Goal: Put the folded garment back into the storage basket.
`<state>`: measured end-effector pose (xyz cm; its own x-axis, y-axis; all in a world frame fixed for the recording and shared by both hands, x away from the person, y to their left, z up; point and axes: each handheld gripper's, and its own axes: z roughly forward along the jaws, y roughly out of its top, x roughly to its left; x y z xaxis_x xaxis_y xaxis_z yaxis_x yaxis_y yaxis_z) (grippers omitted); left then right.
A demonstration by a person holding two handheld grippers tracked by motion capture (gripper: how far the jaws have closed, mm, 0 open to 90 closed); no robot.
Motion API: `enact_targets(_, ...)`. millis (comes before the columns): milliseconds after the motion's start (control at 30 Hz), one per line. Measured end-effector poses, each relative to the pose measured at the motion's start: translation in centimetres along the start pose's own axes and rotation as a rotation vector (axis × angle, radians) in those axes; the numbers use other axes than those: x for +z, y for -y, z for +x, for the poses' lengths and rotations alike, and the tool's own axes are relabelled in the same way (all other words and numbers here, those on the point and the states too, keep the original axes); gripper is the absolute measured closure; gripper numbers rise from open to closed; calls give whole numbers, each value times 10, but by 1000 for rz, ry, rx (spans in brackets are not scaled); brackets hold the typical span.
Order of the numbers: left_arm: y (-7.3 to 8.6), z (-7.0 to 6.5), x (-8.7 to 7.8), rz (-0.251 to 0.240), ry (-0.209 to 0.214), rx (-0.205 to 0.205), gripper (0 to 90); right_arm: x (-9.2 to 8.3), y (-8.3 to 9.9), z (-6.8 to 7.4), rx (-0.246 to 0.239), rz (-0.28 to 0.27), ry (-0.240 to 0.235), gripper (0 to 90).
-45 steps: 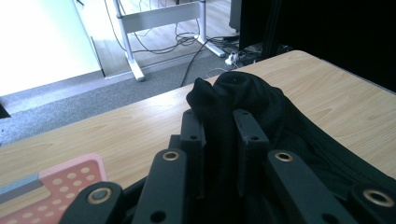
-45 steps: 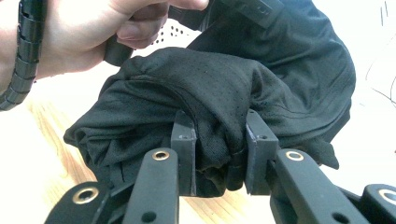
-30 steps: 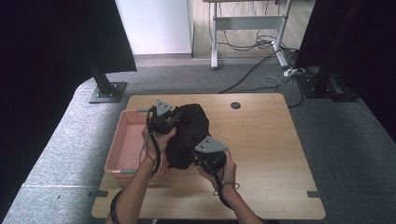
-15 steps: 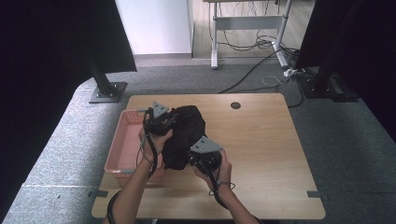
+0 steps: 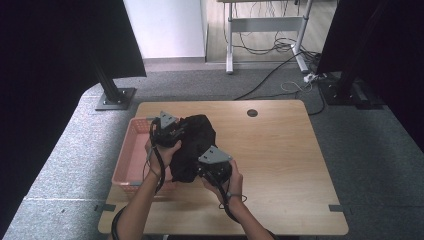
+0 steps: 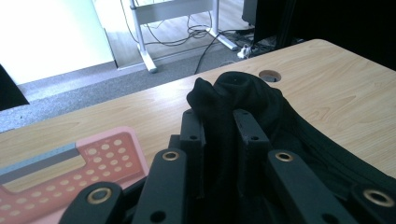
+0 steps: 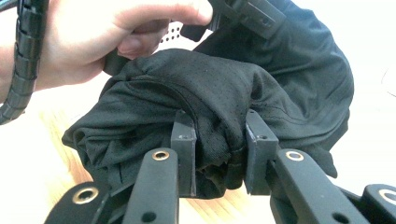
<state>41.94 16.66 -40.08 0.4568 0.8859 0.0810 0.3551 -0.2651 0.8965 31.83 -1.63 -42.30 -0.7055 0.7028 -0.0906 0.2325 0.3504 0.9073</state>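
A black garment [image 5: 192, 145] is seen bunched up left of centre in the high view, partly on the wooden table [image 5: 280, 160] and partly over the right rim of a pink basket [image 5: 131, 162] that sits at the table's left edge.

The left gripper [image 5: 175, 131] is held at the garment's upper left part. In the left gripper view, a fold of the cloth [image 6: 233, 102] is pinched between the two black jaws at lower centre, with the basket's perforated corner [image 6: 93, 163] at lower left and a round hole in the tabletop [image 6: 269, 75] at upper right.

The right gripper [image 5: 202, 167] is held at the garment's lower right edge, just below centre of the high view. In the right gripper view, a thick wad of mesh cloth [image 7: 215, 116] is clamped between the jaws at lower centre, and the garment is lifted off the tabletop there. The left hand [image 7: 102, 32] is seen at upper left of that view, wrapped round its own gripper, with the corrugated cable [image 7: 21, 56] at the far left.
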Motion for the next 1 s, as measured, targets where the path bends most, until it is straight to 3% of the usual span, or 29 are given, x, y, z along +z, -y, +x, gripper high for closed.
enact_targets(1000,5,22,-11,2,-40,-7,757,14,-13,14,-20,-6,-22,707)
